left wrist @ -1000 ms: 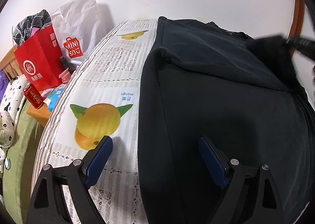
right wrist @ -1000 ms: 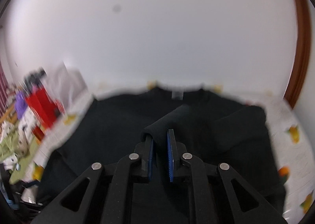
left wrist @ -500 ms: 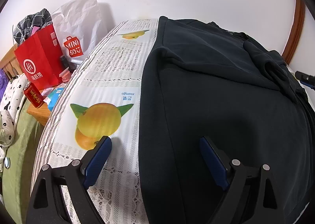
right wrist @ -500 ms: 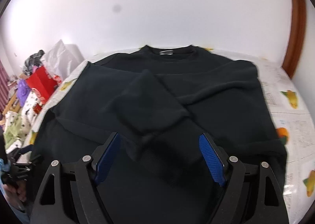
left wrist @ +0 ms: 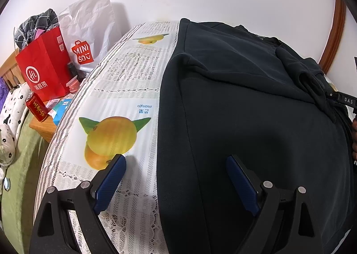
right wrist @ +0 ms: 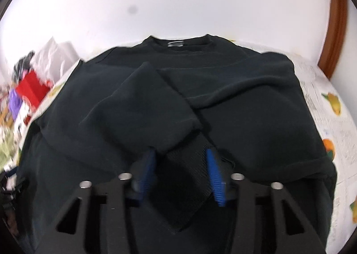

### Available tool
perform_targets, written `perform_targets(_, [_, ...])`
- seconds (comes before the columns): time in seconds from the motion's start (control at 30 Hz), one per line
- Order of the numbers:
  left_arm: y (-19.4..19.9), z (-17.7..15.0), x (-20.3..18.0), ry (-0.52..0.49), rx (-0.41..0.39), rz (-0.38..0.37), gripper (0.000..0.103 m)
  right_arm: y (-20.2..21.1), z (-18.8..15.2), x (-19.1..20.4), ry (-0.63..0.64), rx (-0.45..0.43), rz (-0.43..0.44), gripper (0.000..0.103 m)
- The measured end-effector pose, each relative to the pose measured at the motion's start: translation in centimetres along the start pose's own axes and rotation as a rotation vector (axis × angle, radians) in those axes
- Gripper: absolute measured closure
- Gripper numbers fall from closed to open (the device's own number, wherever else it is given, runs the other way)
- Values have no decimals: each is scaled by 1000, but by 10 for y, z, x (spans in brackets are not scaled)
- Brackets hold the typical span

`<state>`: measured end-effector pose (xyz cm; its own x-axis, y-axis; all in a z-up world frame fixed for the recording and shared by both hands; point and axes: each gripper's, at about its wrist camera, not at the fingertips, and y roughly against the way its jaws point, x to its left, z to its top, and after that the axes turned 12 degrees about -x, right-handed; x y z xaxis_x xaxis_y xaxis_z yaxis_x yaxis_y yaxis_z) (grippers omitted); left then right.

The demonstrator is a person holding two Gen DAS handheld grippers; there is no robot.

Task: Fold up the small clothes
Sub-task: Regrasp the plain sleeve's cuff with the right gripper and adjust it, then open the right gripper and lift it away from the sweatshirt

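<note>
Two closing fingers (right wrist: 181,170), ribbed cuff (right wrist: 187,178) between (unpinched), left fingers (left wrist: 176,183) apart, straddling sweatshirt (left wrist: 245,109) edge

Sweatshirt (right wrist: 234,102): plain black. Tablecloth (left wrist: 133,71): white lace pattern with yellow-orange mango prints and green leaves. Bag (left wrist: 42,68): red, white logo. Second bag (left wrist: 89,30): white, red logo. Can (left wrist: 36,106): red. Gripper pads (left wrist: 109,184): blue.

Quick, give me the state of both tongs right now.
Left tongs: open, empty, over the edge of the black sweatshirt.
Right tongs: closing around the ribbed sleeve cuff, pads not yet pressing it.
</note>
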<state>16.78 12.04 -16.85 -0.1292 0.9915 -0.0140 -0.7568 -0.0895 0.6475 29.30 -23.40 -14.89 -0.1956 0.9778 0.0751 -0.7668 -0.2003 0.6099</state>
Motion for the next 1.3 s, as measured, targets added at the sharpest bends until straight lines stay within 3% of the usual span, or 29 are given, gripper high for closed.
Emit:
perform_targets(0.1, [0, 0, 0, 2, 0, -4, 12, 5, 1, 9, 23, 20, 20, 83])
perform_targets(0.3, [0, 0, 0, 2, 0, -4, 11, 28, 20, 32, -47, -16, 126, 85])
perform_targets(0.5, [0, 0, 0, 3, 0, -5, 11, 24, 60, 102, -2, -54, 221, 85])
perform_targets(0.63, [0, 0, 0, 4, 0, -5, 11, 4, 82, 144, -25, -69, 274, 80])
perform_targets(0.7, [0, 0, 0, 2, 0, -4, 11, -9, 89, 161, -87, -53, 368, 70])
perform_targets(0.77, [0, 0, 0, 4, 0, -5, 11, -13, 92, 174, -105, -17, 452, 68])
perform_targets(0.83, [0, 0, 0, 4, 0, -5, 11, -1, 93, 185, -51, -54, 485, 68])
perform_targets(0.97, [-1, 0, 0, 2, 1, -3, 10, 30, 79, 174, 109, -162, 335, 54])
perform_targets(1.07, [-1, 0, 0, 2, 1, -4, 10, 40, 61, 134, 146, -142, 209, 54])
perform_targets(1.17, [-1, 0, 0, 1, 1, -3, 10, 48, 40, 76, 99, -100, 84, 54])
perform_targets(1.3, [-1, 0, 0, 0, 1, -2, 10, 59, 2, -19, -93, -20, -29, 53])
